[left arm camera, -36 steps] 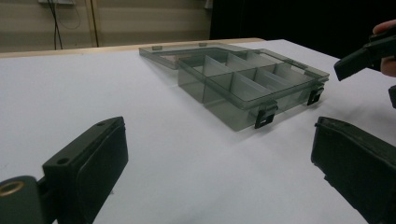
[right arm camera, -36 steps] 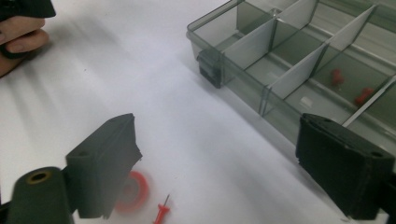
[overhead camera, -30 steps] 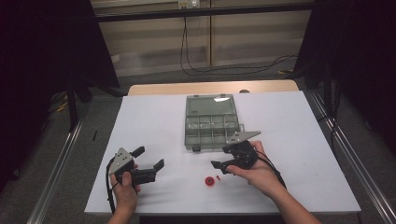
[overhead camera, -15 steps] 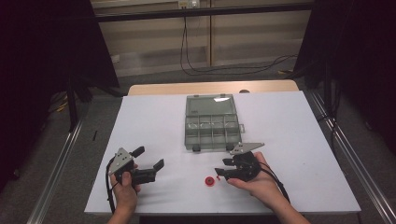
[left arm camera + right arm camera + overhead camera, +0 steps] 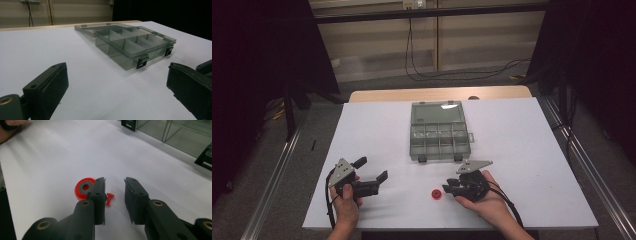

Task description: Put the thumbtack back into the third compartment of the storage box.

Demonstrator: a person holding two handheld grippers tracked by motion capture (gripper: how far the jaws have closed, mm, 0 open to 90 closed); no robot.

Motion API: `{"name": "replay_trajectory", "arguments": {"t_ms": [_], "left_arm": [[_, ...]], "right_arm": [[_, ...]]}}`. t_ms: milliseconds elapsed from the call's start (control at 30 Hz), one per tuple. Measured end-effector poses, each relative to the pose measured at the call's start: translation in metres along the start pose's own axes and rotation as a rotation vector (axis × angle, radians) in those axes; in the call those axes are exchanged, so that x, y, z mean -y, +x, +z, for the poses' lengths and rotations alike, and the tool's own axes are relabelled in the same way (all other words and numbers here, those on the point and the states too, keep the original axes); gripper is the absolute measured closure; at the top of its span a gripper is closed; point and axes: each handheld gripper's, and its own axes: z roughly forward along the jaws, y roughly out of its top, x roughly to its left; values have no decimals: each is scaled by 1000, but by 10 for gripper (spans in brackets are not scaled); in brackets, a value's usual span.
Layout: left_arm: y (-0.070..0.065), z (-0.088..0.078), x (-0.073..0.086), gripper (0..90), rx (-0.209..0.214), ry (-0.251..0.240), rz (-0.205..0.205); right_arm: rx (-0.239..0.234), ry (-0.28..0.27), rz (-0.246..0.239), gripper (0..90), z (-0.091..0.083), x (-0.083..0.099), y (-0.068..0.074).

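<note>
White table (image 5: 522, 150) fills most of the high view, a pale wood strip along its far edge, with grey floor, cables and dark curtains beyond. Near its middle lies the clear compartment box (image 5: 438, 135), lid flung back flat, seemingly so small parts can be dropped straight in; its cells look empty, though the plastic makes that hard to judge. The left gripper (image 5: 371, 176) rests low with its jaws spread wide and nothing between them, apparently waiting. The right gripper (image 5: 114, 195) hangs just over the table, its jaws having just been closing around the red pushpin (image 5: 109, 198), which lies on its side between them, not yet pinched. A red ring (image 5: 84, 188) sits just beside the pin.
</note>
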Motion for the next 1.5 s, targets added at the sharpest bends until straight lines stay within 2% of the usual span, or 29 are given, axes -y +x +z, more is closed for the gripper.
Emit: {"name": "replay_trajectory", "arguments": {"t_ms": [267, 500, 600, 800, 967, 1033, 1500], "left_arm": [[0, 0, 0, 40, 5, -1, -3], [0, 0, 0, 40, 5, 0, 0], [0, 0, 0, 40, 6, 0, 0], [0, 0, 0, 40, 6, 0, 1], [0, 0, 0, 40, 5, -1, 0], [0, 0, 0, 40, 7, -1, -6], [0, 0, 0, 40, 3, 9, 8]], "right_arm": [[-2, -8, -5, 755, 2, 3, 3], [-1, 12, -9, 801, 5, 5, 5], [16, 24, -6, 832, 6, 6, 5], [27, 14, -27, 855, 6, 7, 6], [32, 3, -10, 861, 5, 6, 4], [21, -5, -7, 862, 3, 5, 2], [12, -40, 9, 862, -8, -9, -6]]}}
